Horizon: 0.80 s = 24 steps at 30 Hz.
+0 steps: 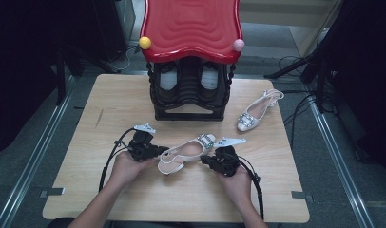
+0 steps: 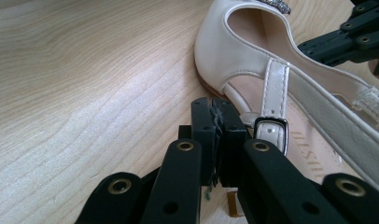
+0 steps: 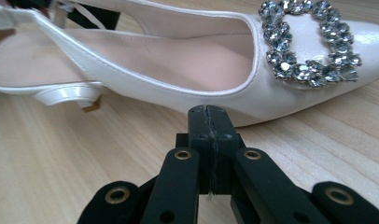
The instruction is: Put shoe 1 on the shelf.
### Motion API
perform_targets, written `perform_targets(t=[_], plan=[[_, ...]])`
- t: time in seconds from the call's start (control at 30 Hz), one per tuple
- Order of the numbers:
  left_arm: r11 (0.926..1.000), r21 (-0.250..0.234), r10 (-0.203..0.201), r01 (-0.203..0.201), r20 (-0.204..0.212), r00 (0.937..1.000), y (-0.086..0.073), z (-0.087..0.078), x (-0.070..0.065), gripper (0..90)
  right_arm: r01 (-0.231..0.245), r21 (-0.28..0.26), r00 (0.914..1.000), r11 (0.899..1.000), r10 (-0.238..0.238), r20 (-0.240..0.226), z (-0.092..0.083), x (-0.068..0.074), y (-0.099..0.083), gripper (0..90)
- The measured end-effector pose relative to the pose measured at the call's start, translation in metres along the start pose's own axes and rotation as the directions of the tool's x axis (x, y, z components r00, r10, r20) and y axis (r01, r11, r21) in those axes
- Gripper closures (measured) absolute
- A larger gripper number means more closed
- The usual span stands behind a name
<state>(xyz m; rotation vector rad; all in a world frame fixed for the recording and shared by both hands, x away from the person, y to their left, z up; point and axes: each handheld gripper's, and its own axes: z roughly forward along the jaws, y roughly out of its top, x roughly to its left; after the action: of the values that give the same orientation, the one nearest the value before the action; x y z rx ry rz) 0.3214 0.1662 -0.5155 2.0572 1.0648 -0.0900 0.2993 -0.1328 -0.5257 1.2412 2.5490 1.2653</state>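
Near shoe [image 1: 186,154] lies on the table [image 1: 110,109] between both tools, toe toward the rack [image 1: 190,92]. Left gripper [image 1: 163,150] pressed together at the heel strap [image 2: 275,88], empty. Right gripper [image 1: 204,159] pressed together beside the toe, holding nothing.

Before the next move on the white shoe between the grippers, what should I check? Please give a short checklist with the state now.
1. left gripper shut, with nothing between the pads: ok.
2. right gripper shut and empty: ok.
3. Near slingback shoe lies on the table between both grippers: ok.
4. Left gripper tip touching the heel strap buckle: cannot tell.
5. Right gripper tip touching the shoe's side below the crystal buckle: cannot tell.
6. Second slingback shoe lies apart, right of the shoe rack: ok.
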Motion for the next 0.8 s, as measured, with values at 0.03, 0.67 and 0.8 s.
perform_targets(t=[0.03,0.67,0.8], plan=[[1.0,-0.001,-0.003,0.003,0.005,1.0,0.0,0.0,0.0,88.5,0.011,0.002,0.9999,1.0,-0.011,0.011,0.002,0.0,0.0,90.0],[0.9998,0.007,0.02,-0.021,0.016,0.9997,-0.012,0.002,-0.021,88.9,-0.005,-0.016,0.9997,1.0,0.005,0.024,0.018,-0.01,0.013,90.0],[0.9999,-0.001,0.011,-0.011,0.036,0.9993,-0.016,0.003,-0.025,89.6,-0.021,-0.028,0.9997,0.999,0.021,0.013,0.022,-0.012,0.016,90.0]])
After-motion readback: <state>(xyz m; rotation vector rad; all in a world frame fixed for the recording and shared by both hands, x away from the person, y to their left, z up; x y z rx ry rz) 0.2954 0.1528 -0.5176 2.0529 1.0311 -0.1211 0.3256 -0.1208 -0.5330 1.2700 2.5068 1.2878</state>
